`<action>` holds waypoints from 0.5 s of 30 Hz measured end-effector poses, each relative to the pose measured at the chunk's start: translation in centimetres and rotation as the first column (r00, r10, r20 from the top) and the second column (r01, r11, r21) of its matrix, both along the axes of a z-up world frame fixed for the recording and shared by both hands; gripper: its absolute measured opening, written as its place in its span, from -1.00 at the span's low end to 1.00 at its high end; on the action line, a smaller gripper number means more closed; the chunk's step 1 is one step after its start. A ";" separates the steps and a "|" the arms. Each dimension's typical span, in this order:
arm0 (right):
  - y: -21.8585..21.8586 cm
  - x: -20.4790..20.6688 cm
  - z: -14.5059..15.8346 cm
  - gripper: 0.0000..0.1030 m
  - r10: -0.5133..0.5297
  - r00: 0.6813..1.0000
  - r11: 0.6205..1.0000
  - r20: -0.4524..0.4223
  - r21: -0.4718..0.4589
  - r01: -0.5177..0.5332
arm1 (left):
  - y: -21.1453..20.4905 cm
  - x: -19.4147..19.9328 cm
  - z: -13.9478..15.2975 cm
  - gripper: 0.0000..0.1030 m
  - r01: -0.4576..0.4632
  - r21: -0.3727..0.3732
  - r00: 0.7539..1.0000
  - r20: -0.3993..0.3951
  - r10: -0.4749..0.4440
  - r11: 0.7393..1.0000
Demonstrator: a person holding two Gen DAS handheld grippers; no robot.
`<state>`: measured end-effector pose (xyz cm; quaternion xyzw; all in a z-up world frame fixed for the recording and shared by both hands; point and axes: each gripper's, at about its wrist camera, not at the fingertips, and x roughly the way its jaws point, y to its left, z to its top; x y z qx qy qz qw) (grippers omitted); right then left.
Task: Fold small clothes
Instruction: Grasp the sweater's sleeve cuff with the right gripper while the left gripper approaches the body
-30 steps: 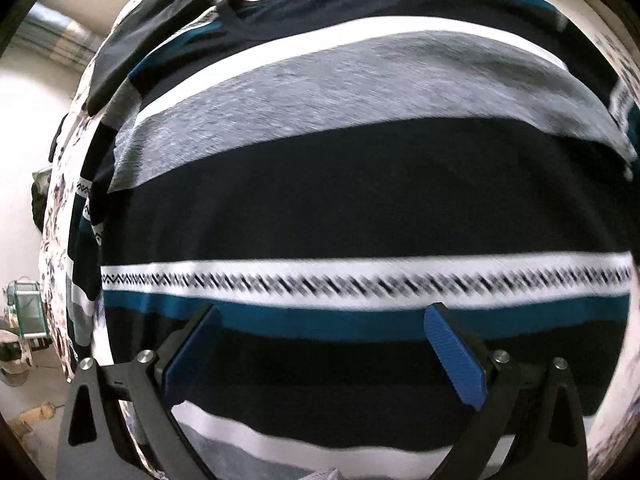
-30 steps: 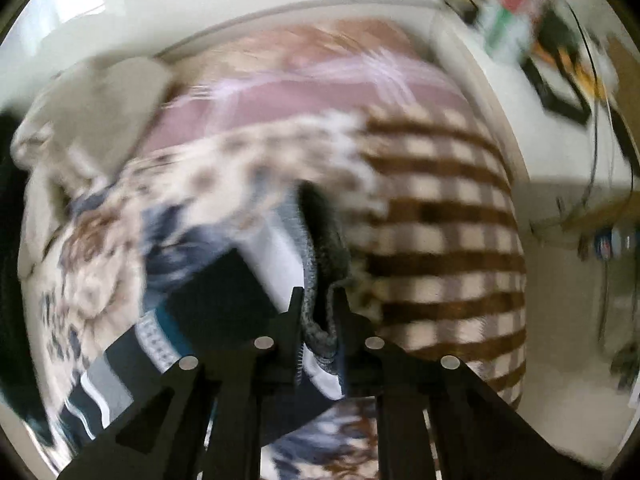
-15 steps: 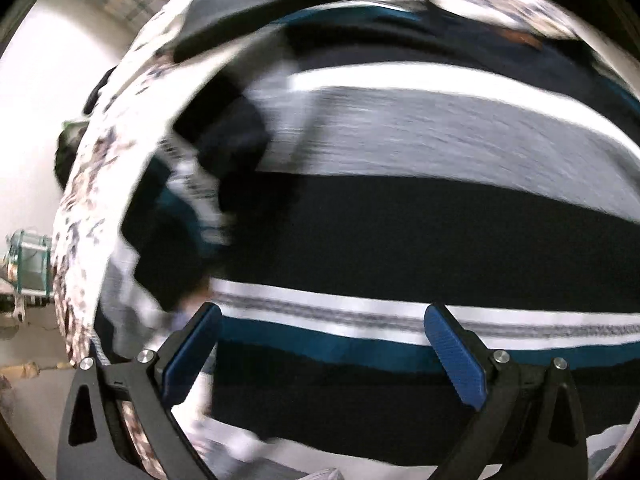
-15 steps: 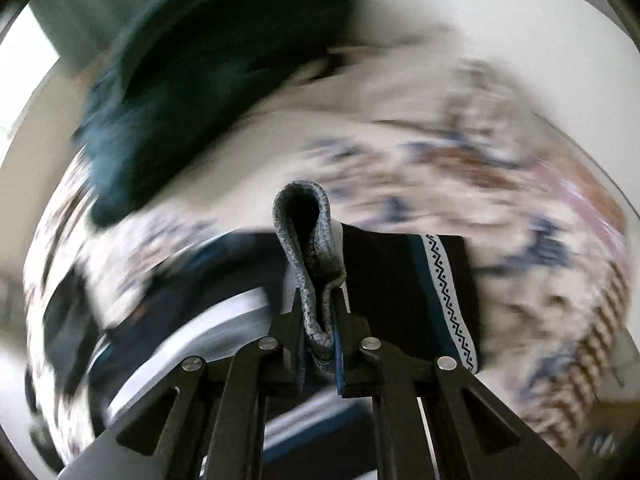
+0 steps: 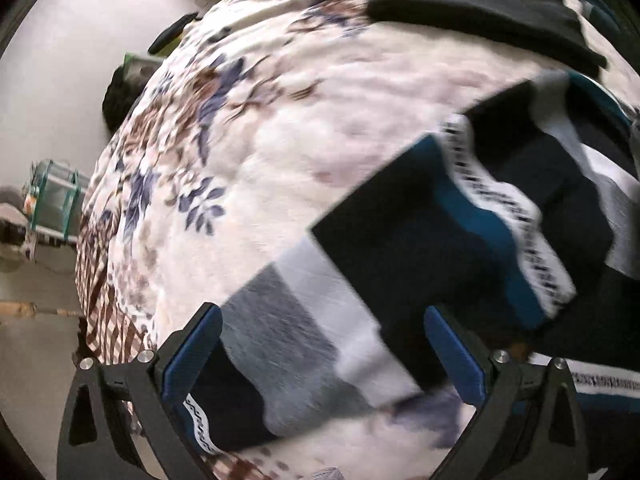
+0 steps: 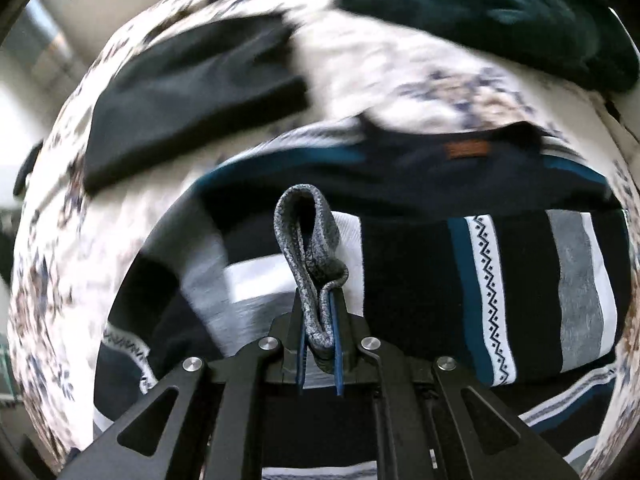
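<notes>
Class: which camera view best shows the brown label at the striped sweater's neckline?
The right wrist view. The brown label sits in plain sight on the dark neckline of the striped sweater. The left wrist view shows only the sweater's striped cloth, not the label.

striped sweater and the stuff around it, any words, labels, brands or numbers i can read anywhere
No text can be read in either view.
Brown neck tag on the striped sweater: a small label inside the collar, too blurred and small to read.
Zigzag band on the sweater: a knitted pattern, not lettering.
Floral blanket, dark folded garment and green crate: no writing visible.
</notes>
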<state>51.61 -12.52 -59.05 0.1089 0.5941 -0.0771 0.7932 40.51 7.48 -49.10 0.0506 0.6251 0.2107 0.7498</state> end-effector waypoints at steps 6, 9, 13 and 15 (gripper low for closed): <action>4.6 -0.1 -0.9 -0.79 0.082 0.996 0.997 -0.042 -0.005 -0.083 | 2.6 -0.3 -0.7 1.00 -0.052 -0.025 0.999 -0.013 0.052 0.998; 5.5 0.0 -1.9 -0.79 0.102 0.992 0.994 -0.072 -0.024 -0.104 | 3.2 -0.4 -0.9 1.00 -0.063 -0.037 0.998 -0.022 0.062 0.997; 4.5 0.0 -2.0 -0.60 0.089 0.989 0.994 -0.121 0.066 -0.082 | 3.8 -1.1 -0.1 1.00 -0.071 -0.066 0.997 -0.010 0.071 0.995; 2.5 -0.2 -1.2 0.04 0.082 0.988 0.982 -0.131 0.178 -0.058 | 4.4 -1.9 0.8 1.00 -0.084 -0.098 0.996 0.006 0.085 0.992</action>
